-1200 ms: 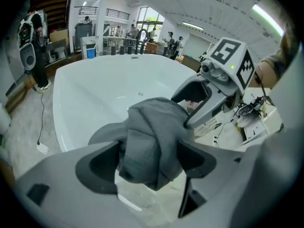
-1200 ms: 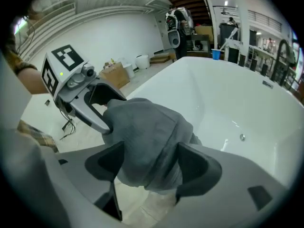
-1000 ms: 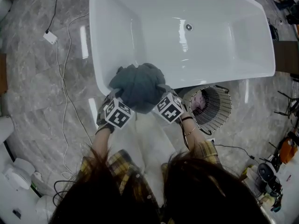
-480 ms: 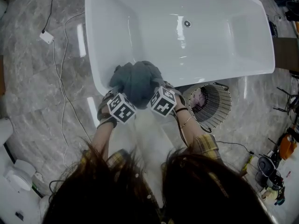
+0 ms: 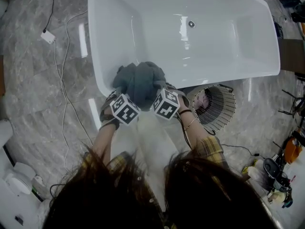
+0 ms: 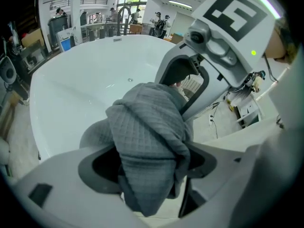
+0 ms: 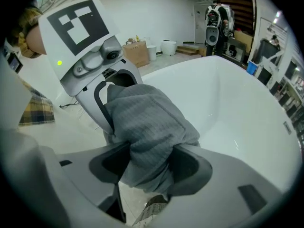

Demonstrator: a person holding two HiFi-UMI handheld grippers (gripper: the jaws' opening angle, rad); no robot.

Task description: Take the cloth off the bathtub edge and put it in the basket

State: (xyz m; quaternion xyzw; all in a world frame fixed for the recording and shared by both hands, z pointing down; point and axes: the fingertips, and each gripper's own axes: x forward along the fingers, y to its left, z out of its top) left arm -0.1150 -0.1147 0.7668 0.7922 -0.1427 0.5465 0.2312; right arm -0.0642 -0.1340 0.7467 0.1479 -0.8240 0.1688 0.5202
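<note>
A dark grey quilted cloth (image 5: 140, 82) lies bunched on the near rim of the white bathtub (image 5: 95, 56). My left gripper (image 5: 122, 97) grips its left side, and the cloth (image 6: 152, 127) is pinched between the jaws in the left gripper view. My right gripper (image 5: 160, 93) is on its right side. Its jaws are closing, with the cloth (image 7: 147, 122) squeezed between them. The two grippers face each other closely across the bundle. A round wire basket (image 5: 233, 109) stands on the floor to the right of the tub, with something pinkish inside.
White cables (image 5: 66, 80) and a plug block (image 5: 47, 37) lie on the marble floor left of the tub. Bottles and clutter (image 5: 276, 175) sit at the lower right. The person's legs are right below the grippers.
Both grippers have moved in toward each other and onto the cloth, which is more tightly bunched between them. Little differs over the last half second.
</note>
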